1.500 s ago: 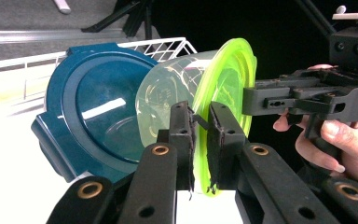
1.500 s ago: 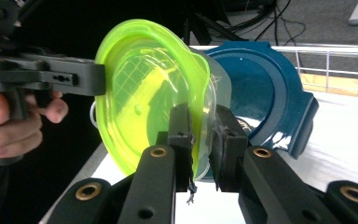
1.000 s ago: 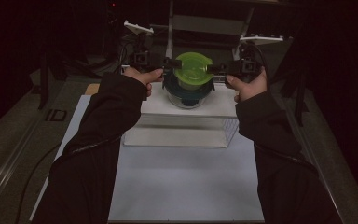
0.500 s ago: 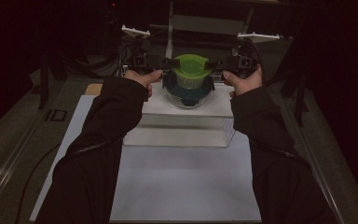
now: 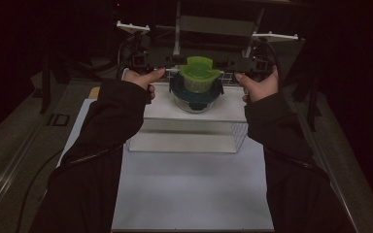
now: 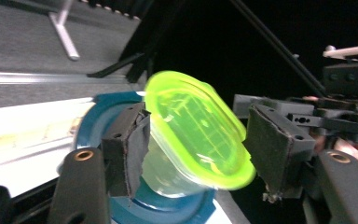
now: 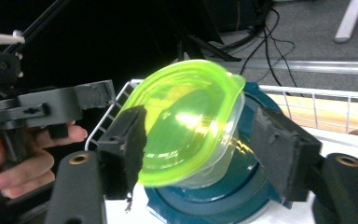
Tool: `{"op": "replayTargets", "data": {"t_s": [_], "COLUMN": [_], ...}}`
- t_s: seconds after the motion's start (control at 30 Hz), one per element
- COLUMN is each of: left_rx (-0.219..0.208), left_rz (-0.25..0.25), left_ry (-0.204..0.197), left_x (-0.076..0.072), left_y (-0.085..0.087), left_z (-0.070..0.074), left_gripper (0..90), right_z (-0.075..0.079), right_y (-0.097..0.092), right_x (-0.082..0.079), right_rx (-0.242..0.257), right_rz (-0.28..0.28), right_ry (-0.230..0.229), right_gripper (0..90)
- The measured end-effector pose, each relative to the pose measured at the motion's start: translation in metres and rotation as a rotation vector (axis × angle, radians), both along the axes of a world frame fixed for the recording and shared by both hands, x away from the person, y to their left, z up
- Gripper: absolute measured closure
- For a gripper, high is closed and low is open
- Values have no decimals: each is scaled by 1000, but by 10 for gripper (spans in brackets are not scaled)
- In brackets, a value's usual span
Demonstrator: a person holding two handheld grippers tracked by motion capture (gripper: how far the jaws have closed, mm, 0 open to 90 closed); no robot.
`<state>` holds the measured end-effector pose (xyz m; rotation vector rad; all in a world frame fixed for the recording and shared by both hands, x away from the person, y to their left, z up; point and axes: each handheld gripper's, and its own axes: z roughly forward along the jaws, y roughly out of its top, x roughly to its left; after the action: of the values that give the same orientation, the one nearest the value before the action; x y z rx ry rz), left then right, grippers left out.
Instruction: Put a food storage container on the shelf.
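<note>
A small clear tub with a bright green lid [image 5: 197,73] rests on the blue lid of a round glass container [image 5: 194,99], which stands on a white box [image 5: 194,114]. My left gripper [image 5: 172,73] comes in from the tub's left and my right gripper [image 5: 226,73] from its right. In the left gripper view the tub [image 6: 196,130] lies between the jaws of the left gripper [image 6: 198,149], with a gap at the far pad. In the right gripper view the right gripper [image 7: 200,149] likewise straddles the tub [image 7: 186,121]. Both pairs of jaws have just been opening and no longer press on it.
A white wire rack [image 7: 317,107] stands just behind the containers. The white box sits at the far end of a white mat [image 5: 189,189]. Dark stands and cables [image 7: 261,32] crowd the space beyond the table. Grey table edges run along both sides.
Both grippers' jaws have spread apart from the green-lidded tub, which stays on the blue lid. The hands have hardly moved.
</note>
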<state>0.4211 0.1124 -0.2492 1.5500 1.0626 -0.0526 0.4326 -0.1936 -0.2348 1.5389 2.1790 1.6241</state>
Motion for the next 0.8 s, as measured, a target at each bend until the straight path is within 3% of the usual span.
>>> {"op": "replayTargets", "data": {"t_s": [0.1,0.2,0.33,0.47,0.8], "left_rx": [24,40,43,80,129], "left_rz": [-3,-8,-43,-64,-123], "left_ry": [-3,-7,-69,-122,-214], "left_x": [-5,-8,-25,-38,-77], "left_y": [2,3,8,8,2], "left_z": [-1,-1,-6,-15,-36], "left_gripper": [258,191,95,9,9], "right_z": [0,-1,-5,-10,-40], "right_y": [-3,-4,-5,-5,-12], "right_x": [-8,-13,-28,-39,-69], "right_rx": [-3,0,-8,-13,-11], "right_rz": [45,54,94,116,182], "right_ry": [-29,-41,-79,-99,-120], "right_gripper": [276,274,238,232,233]}}
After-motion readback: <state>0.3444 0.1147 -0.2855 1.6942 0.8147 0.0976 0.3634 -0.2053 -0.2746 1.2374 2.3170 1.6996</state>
